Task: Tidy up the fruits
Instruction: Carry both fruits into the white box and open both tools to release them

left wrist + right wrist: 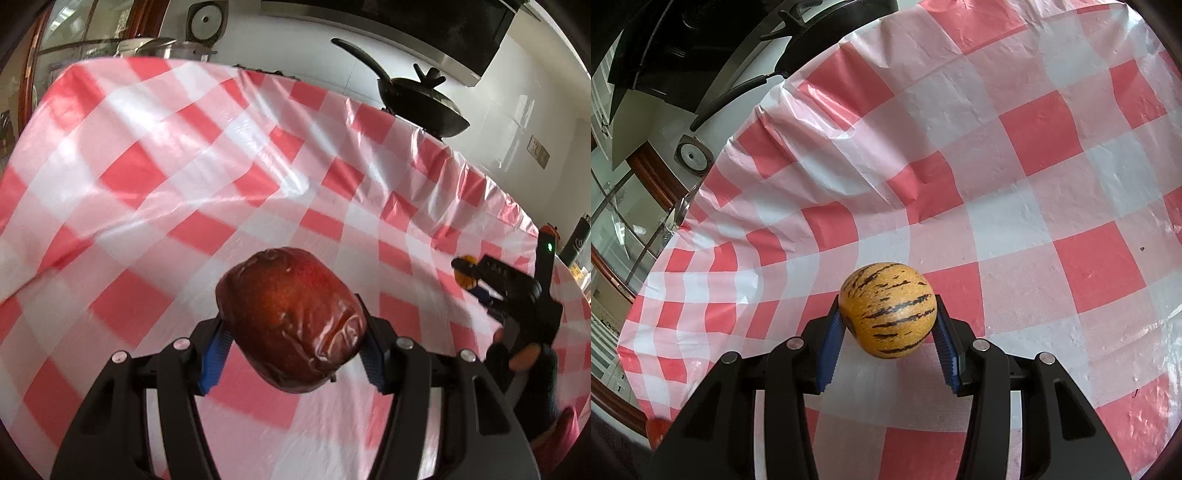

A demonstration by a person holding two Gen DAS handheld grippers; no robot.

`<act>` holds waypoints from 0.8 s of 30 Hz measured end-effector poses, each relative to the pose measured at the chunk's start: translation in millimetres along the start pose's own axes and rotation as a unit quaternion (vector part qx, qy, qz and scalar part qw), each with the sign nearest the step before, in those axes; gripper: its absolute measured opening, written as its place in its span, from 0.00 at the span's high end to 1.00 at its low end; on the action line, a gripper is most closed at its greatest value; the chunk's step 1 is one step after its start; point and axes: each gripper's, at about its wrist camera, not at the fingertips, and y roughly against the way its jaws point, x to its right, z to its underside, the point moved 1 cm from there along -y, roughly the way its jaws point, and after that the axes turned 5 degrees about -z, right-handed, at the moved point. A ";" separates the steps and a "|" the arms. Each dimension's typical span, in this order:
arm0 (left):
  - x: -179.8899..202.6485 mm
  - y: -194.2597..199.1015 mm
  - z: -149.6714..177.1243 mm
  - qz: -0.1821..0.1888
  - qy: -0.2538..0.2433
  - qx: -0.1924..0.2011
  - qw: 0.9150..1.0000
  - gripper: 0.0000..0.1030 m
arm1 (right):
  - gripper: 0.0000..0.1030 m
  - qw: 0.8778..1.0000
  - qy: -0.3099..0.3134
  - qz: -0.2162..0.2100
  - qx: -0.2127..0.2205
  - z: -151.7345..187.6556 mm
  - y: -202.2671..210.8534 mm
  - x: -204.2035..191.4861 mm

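Observation:
In the left wrist view my left gripper (293,338) is shut on a large dark red wrinkled fruit (291,317), like a jujube, held above the red-and-white checked tablecloth (155,192). My right gripper (888,325) is shut on a small round orange fruit with dark stripes (888,308), its blue pads (831,347) pressing both sides. The left wrist view also catches the right gripper (466,275) at the far right, with the striped fruit (466,280) at its tip and a dark-gloved hand (528,365) on the handle.
A black wok with a lid (421,99) stands beyond the table's far edge. Steel pots (162,48) sit behind the far left corner. A dark range hood (683,40) and a wooden-framed glass door (624,229) lie past the cloth's left edge.

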 end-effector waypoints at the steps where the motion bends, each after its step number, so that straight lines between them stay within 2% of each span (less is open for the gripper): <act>1: -6.5 3.9 5.8 -0.001 0.004 -0.005 1.000 0.41 | 0.56 1.000 0.000 -0.001 0.000 -0.2 0.2 -0.1; 6: -34.5 24.1 27.8 0.000 0.027 -0.020 0.999 0.41 | 0.56 1.000 0.022 0.004 -0.002 4.3 5.0 -8.5; 8: -46.4 37.2 34.9 -0.002 0.024 -0.019 1.000 0.41 | 0.56 0.999 0.042 0.019 0.002 17.5 16.9 -19.5; 15: -81.2 76.2 47.7 -0.030 -0.004 -0.012 0.999 0.41 | 0.56 0.995 0.083 -0.024 -0.054 94.4 50.2 -73.7; 19: -102.2 97.8 56.3 -0.056 -0.017 -0.007 0.998 0.41 | 0.56 0.987 0.132 -0.039 -0.083 138.8 62.9 -116.0; 24: -124.2 116.5 67.7 -0.071 -0.022 -0.006 0.997 0.41 | 0.56 0.979 0.168 -0.058 -0.101 180.5 78.7 -155.1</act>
